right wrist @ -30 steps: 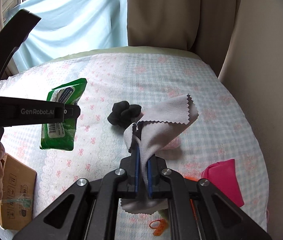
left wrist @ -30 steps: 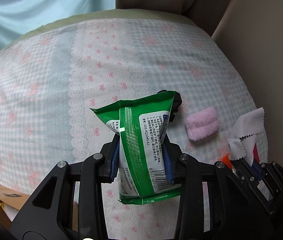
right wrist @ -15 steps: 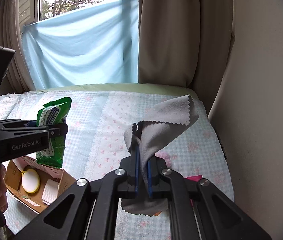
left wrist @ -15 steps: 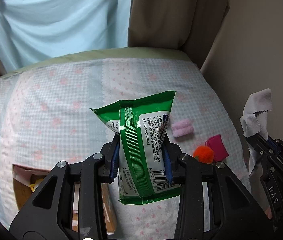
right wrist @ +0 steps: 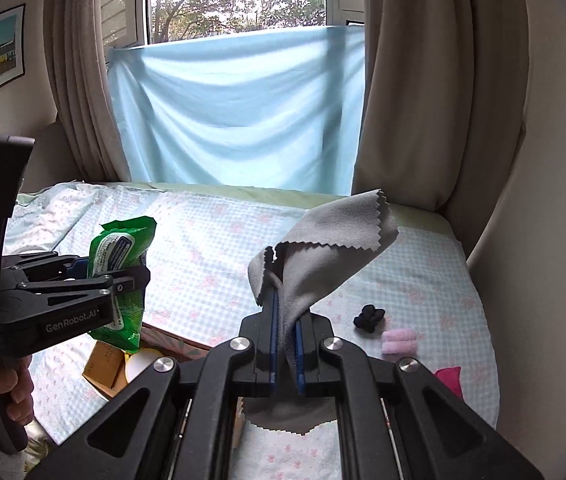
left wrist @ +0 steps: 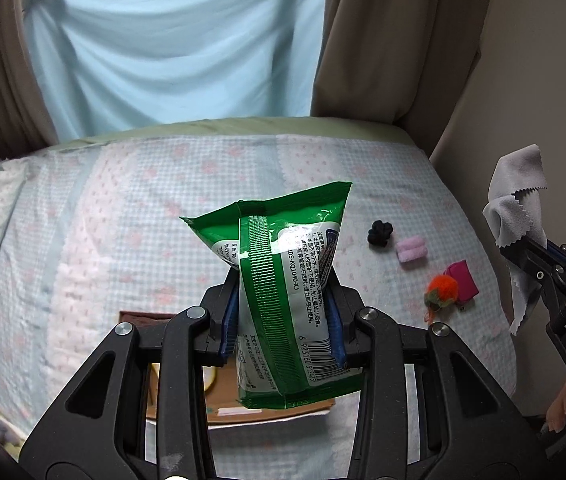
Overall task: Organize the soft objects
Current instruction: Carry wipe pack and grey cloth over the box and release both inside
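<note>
My left gripper (left wrist: pixel 283 320) is shut on a green wet-wipes pack (left wrist: pixel 283 264), held upright above the bed; the pack also shows in the right wrist view (right wrist: pixel 121 264). My right gripper (right wrist: pixel 285 344) is shut on a grey cloth (right wrist: pixel 331 248) with zigzag edges, which also shows at the right of the left wrist view (left wrist: pixel 517 212). An open cardboard box (left wrist: pixel 271 404) sits on the bed below the pack, with a round pale item inside (right wrist: pixel 141 362).
On the checked bedspread (left wrist: pixel 123 220) lie a black scrunchie (left wrist: pixel 380 233), a pink fluffy roll (left wrist: pixel 411 250), an orange pompom (left wrist: pixel 442 287) and a magenta pouch (left wrist: pixel 463 280). A blue sheet and beige curtains hang behind the bed. A wall runs along the right.
Both grippers have risen and pulled back from the bed with their loads. The cardboard box has come into view below the wipes pack.
</note>
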